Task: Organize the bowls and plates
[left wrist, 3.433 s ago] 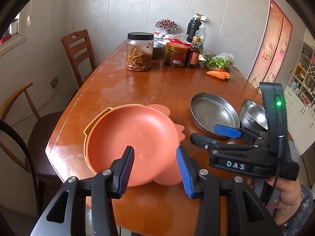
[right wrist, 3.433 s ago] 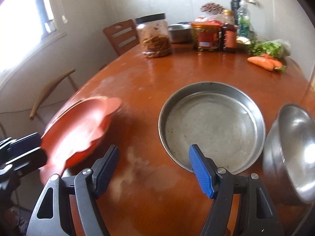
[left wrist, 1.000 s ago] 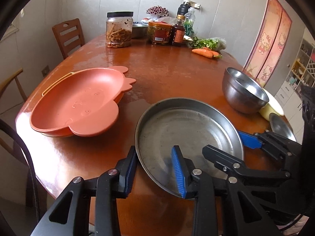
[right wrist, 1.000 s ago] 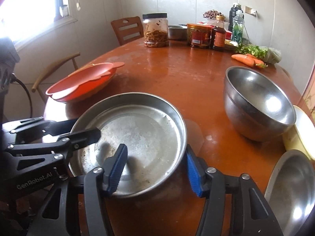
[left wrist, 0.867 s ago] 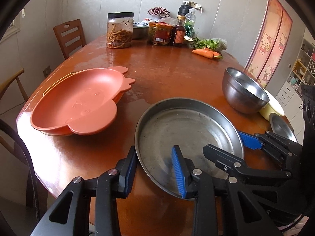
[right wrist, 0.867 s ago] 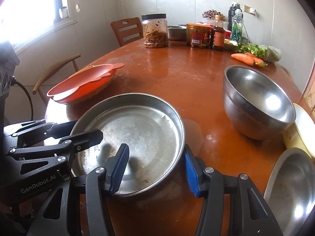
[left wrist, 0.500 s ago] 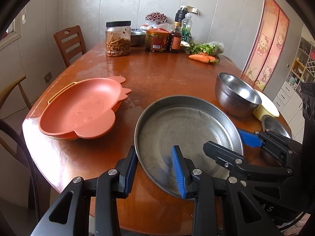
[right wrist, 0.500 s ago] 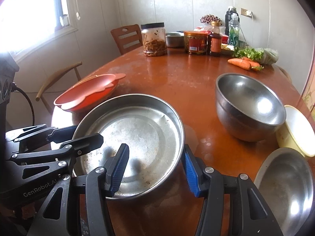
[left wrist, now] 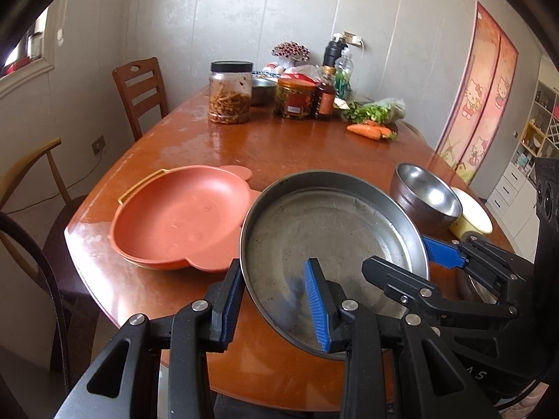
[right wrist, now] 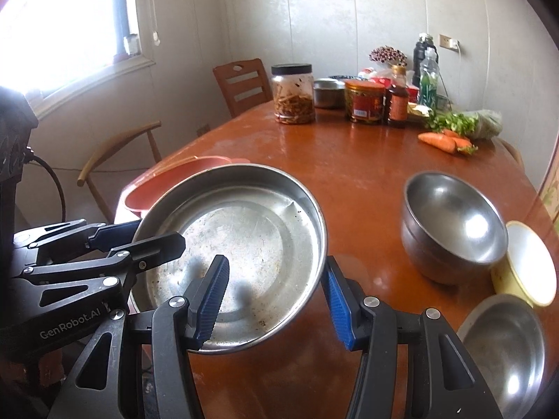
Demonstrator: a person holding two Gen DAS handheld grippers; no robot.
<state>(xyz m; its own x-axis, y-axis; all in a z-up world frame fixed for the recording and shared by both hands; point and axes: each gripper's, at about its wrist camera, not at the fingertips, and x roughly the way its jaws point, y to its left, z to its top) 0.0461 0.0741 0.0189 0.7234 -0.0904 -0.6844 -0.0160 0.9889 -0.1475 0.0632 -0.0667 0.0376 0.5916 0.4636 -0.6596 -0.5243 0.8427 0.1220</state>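
"GenRobot.AI" — on the left gripper [right wrist: 115, 241]

Left gripper [left wrist: 276, 300]: fingers clamped across the metal pan [left wrist: 332, 230] rim at 7 o'clock. Right gripper [right wrist: 276, 300]: fingers clamped across the rim at 5 o'clock.

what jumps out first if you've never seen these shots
The big steel pan at front centre, gripped at its near rim by both the left gripper and the right gripper. To its left, an orange plate on the table; to its right, a steel bowl.
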